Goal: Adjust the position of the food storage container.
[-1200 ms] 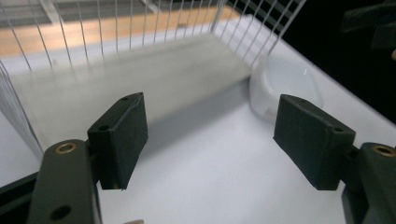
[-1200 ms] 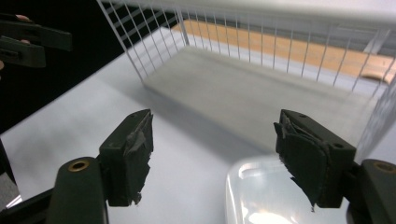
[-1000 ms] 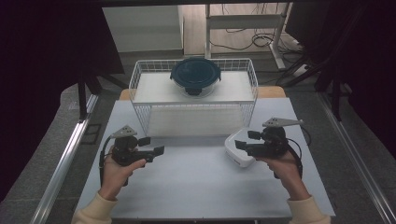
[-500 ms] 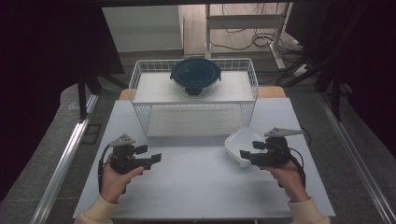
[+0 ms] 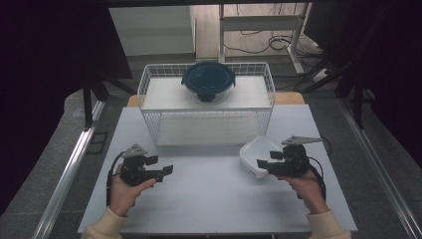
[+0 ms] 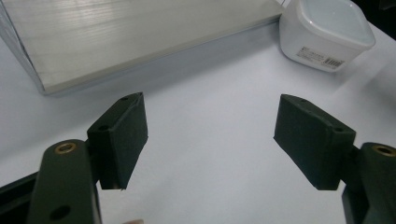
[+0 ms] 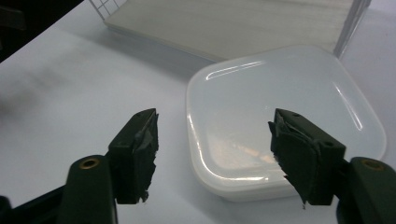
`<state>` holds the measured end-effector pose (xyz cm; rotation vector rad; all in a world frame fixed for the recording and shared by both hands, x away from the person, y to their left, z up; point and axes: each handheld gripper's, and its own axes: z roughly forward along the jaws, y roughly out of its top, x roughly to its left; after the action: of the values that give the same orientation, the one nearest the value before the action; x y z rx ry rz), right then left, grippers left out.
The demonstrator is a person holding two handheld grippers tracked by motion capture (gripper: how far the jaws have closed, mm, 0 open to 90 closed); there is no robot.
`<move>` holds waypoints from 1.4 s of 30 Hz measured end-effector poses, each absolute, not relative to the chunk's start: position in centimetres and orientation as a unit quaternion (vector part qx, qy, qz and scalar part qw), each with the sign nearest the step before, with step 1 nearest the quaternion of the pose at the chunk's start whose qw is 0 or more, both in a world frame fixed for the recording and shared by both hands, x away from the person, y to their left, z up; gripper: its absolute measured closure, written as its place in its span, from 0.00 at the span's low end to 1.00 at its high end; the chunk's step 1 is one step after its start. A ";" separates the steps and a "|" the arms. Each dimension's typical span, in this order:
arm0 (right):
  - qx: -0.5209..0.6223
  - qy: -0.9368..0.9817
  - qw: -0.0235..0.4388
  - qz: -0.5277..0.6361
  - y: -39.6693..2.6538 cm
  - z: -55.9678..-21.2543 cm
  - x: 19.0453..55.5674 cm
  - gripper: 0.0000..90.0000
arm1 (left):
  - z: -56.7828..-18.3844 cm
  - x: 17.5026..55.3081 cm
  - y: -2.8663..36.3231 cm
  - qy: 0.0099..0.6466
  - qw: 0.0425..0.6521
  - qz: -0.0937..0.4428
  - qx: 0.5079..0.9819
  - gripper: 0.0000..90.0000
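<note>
white container: lying lidded on the table, just in front of the wire rack's right corner, near the table's right side
right gripper: hovering at the container's near right edge in the high view, its tips reaching over the lid; held in the person's right hand
right jaws: standing apart and having just been closing a little; in the right gripper view the container's near left corner is sitting between them, the left pad outside the container's left edge above bare table, the right pad over the lid; neither pad is pressing on it
container lid: showing smooth and glossy, closed on the container
left gripper: resting low over the table's left half, well apart from the container, held in the left hand
left jaws: gaping wide over bare table with nothing between them in the left gripper view
container from the left side: appearing far off at the upper right, beyond the right jaw, a label on its wall
wire rack: standing at the table's far side, behind both grippers
dark round container: sitting on top of the rack, well apart from both grippers
</note>
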<state>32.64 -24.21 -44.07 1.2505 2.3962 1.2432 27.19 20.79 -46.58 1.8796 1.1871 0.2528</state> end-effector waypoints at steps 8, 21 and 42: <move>0.446 0.793 0.102 0.404 -26.5 -43.7 33.6 0.54 | -46.9 27.4 20.1 0.470 0.429 0.098 0.765 0.28; 0.446 0.809 0.121 0.362 -28.5 -42.8 38.0 0.98 | -47.4 27.9 20.1 0.473 0.420 0.096 0.769 0.28; 0.418 0.860 0.149 0.252 -27.3 -46.3 40.7 0.99 | -47.6 27.7 20.8 0.492 0.427 0.090 0.753 0.28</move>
<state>40.72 -27.33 -46.26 1.2032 2.4720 0.7254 27.70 20.79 -47.60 1.8821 1.2285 0.2244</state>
